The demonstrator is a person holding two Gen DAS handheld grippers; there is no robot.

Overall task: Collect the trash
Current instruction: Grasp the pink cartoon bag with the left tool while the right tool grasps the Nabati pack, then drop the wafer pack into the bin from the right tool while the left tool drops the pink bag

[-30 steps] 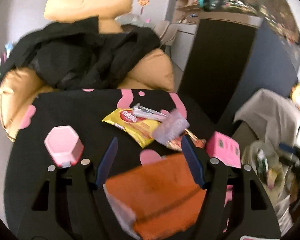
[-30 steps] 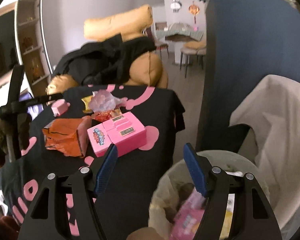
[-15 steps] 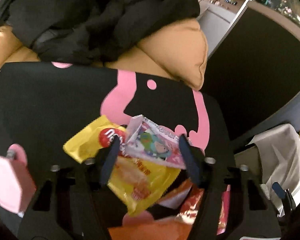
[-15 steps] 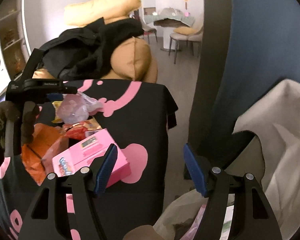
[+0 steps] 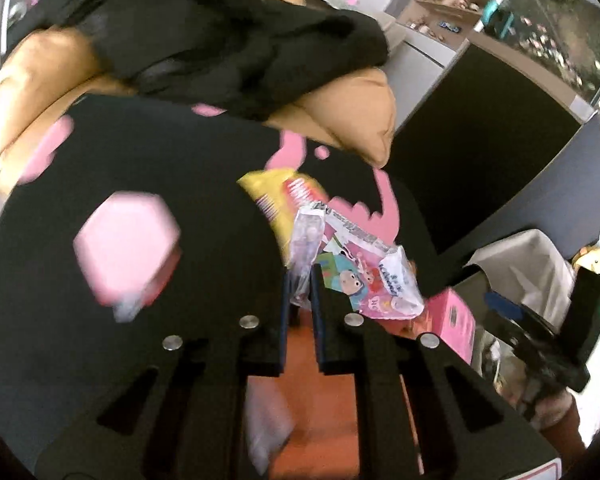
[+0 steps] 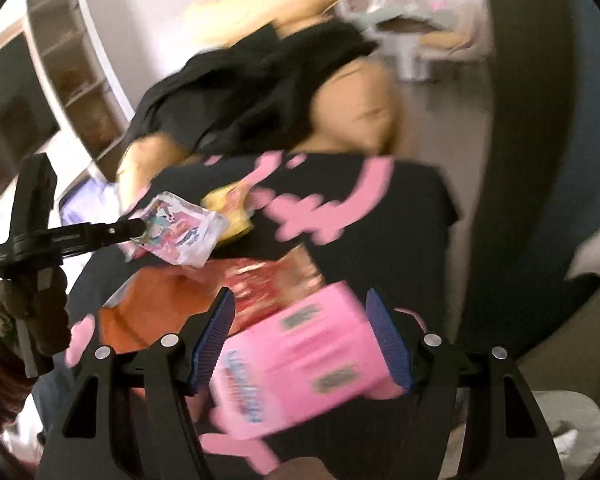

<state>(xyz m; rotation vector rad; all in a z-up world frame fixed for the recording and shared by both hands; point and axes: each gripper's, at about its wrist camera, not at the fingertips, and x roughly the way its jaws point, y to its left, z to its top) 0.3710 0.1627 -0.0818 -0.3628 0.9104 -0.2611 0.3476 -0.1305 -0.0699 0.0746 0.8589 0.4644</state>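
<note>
My left gripper [image 5: 300, 276] is shut on a crinkly clear wrapper with pink cartoon print [image 5: 364, 272] and holds it above the table; it also shows in the right wrist view [image 6: 176, 232]. A yellow snack bag [image 5: 276, 200] lies behind it. An orange bag [image 6: 156, 312] and a red wrapper [image 6: 268, 284] lie on the black-and-pink tablecloth [image 6: 380, 240]. My right gripper [image 6: 300, 336] is open, its fingers on either side of a pink box [image 6: 304, 364], not touching it as far as I can tell.
A pink hexagonal container [image 5: 128, 248] sits at the table's left. A tan beanbag chair [image 5: 352, 120] draped with black clothes [image 5: 220, 48] stands behind the table. A lined trash bin [image 6: 572, 432] sits at the lower right, below a dark blue partition [image 6: 560, 120].
My left gripper has closed on the cartoon wrapper and lifted it off the yellow bag. My right gripper has moved from over the bin toward the table, now framing the pink box.
</note>
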